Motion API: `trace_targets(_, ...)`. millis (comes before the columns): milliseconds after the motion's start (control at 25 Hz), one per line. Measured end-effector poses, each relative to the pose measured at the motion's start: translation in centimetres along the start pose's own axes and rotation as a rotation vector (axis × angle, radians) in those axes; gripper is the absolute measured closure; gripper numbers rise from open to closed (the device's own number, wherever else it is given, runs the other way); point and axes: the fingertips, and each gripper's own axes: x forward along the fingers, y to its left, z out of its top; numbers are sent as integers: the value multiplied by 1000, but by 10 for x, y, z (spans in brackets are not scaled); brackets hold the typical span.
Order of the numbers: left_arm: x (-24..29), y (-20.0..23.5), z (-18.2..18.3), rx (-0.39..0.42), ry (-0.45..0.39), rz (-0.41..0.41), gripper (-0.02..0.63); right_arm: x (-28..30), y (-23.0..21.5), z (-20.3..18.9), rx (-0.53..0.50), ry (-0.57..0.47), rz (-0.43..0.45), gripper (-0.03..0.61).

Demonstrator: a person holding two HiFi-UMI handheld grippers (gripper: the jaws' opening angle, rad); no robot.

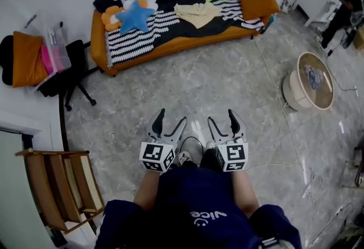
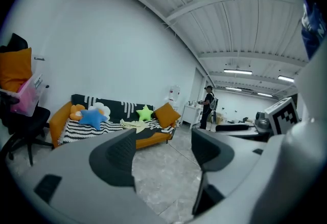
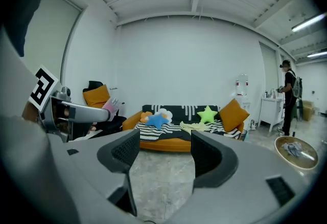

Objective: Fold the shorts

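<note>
I stand well back from the sofa [image 1: 170,44], left gripper [image 1: 172,117] and right gripper [image 1: 220,117] both wide open and empty, so folding hasn't begun; next I must walk to the shorts [image 1: 197,13] lying on its seat and grasp them.

Pale yellow shorts [image 1: 197,13], apparently crumpled, lie on the sofa [image 1: 99,34].
</note>
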Motion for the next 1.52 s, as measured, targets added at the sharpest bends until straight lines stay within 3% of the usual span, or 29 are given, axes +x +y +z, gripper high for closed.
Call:
trace_targets(320, 27, 7, -2, -40, 11, 23, 293, 23, -30, -3, -26, 21, -14, 268)
trace_targets(760, 139, 59, 26, -69, 51, 182, 296, 151, -105, 28, -62, 44, 100, 288)
trace_targets(1120, 240, 73, 57, -99, 34, 301, 296, 247, -186, 57, -111, 56, 230, 298)
trace_targets(1520, 285, 83, 58, -115, 64, 342, 305, 283, -213, 57, -110, 86, 269, 307)
